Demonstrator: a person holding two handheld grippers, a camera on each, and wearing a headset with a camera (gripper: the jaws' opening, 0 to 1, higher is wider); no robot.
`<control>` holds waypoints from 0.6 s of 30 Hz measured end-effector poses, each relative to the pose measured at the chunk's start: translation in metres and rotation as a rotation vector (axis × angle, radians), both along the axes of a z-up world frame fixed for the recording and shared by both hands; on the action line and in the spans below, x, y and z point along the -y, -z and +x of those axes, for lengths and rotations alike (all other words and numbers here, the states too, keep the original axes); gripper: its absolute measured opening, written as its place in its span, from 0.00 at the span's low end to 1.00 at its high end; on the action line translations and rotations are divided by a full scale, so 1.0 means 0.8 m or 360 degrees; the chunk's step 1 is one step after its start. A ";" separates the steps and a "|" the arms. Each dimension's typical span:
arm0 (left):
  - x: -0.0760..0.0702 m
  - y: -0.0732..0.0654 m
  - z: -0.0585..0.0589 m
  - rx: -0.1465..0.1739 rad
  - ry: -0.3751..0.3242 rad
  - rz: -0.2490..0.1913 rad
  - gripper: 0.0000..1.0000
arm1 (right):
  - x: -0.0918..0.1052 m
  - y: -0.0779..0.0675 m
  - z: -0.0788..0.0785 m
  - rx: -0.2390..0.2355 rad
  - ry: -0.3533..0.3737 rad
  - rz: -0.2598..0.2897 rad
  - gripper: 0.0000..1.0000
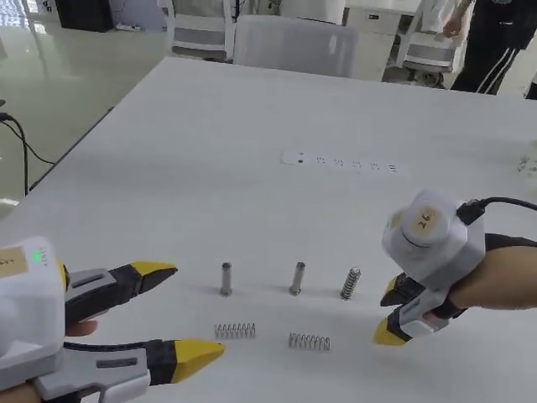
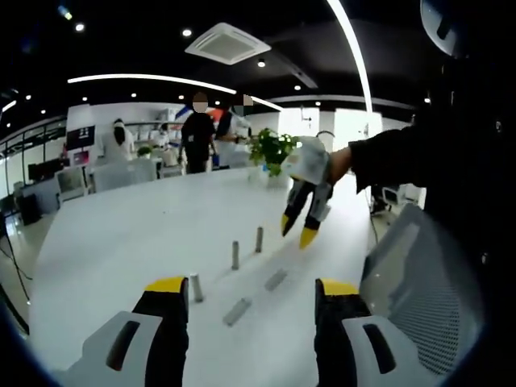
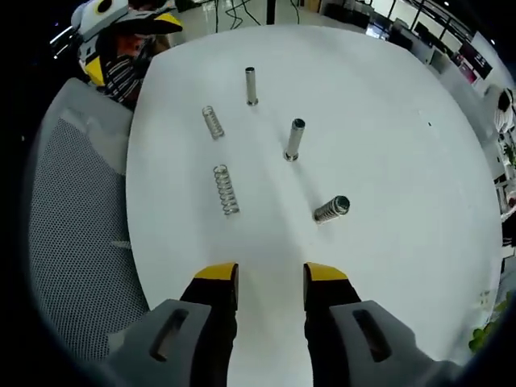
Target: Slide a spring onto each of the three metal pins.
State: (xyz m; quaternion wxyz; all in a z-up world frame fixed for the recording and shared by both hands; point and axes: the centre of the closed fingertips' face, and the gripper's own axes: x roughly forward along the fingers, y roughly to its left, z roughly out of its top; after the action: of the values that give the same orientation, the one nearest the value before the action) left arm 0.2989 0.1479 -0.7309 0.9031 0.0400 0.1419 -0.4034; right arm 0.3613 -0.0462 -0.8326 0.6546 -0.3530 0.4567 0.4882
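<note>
The right gripper (image 1: 391,312) hangs over the white worktop (image 1: 252,126) with its jaws a little apart and nothing between them. Just ahead of those jaws and slightly to their right stands the first pin (image 3: 331,209), with a spring already threaded down its length. Farther ahead is the middle pin (image 3: 294,139), bare, and beyond it the last pin (image 3: 251,85), also bare. All three stand upright in a row.

Ahead and to the left of the right jaws, two loose springs lie flat on the worktop. The near spring (image 3: 226,189) lies off to the side of the middle pin, and the far spring (image 3: 212,122) lies off to the side of the last pin. Neither touches a pin.

The left gripper (image 1: 176,311) is held low at the other end of the row, its jaws wide apart and empty. In the left gripper view the last pin stands close by the tip of one jaw, and the far spring lies just ahead of the gap between the jaws.

A round sticker (image 1: 424,221) on top of the right gripper carries digits that look like 26. A tan label (image 1: 13,262) on the left gripper has print too small to read. A row of small marks (image 1: 336,162) farther along the worktop cannot be read either.
</note>
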 end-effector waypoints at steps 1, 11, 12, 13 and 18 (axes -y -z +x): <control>0.002 -0.001 -0.001 0.0001 0.0006 0.0002 0.58 | -0.002 0.000 -0.004 0.0000 -0.0001 0.0013 0.31; 0.012 -0.003 -0.009 0.0005 0.0051 0.0016 0.58 | -0.011 0.008 -0.035 -0.0033 -0.0041 0.0032 0.30; 0.012 -0.003 -0.010 0.0007 0.0053 0.0016 0.58 | -0.014 0.008 -0.037 -0.0031 -0.0053 0.0031 0.30; 0.013 -0.004 -0.010 0.0008 0.0055 0.0016 0.58 | -0.016 0.007 -0.038 -0.0030 -0.0059 0.0032 0.30; 0.014 -0.003 -0.016 0.0008 0.0061 0.0018 0.58 | -0.039 0.008 -0.045 -0.0040 -0.0116 0.0054 0.30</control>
State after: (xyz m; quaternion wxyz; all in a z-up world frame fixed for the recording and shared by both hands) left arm 0.2859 0.1364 -0.7284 0.8953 0.0487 0.1411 -0.4198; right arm 0.3251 -0.0153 -0.8391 0.6365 -0.3521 0.4435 0.5237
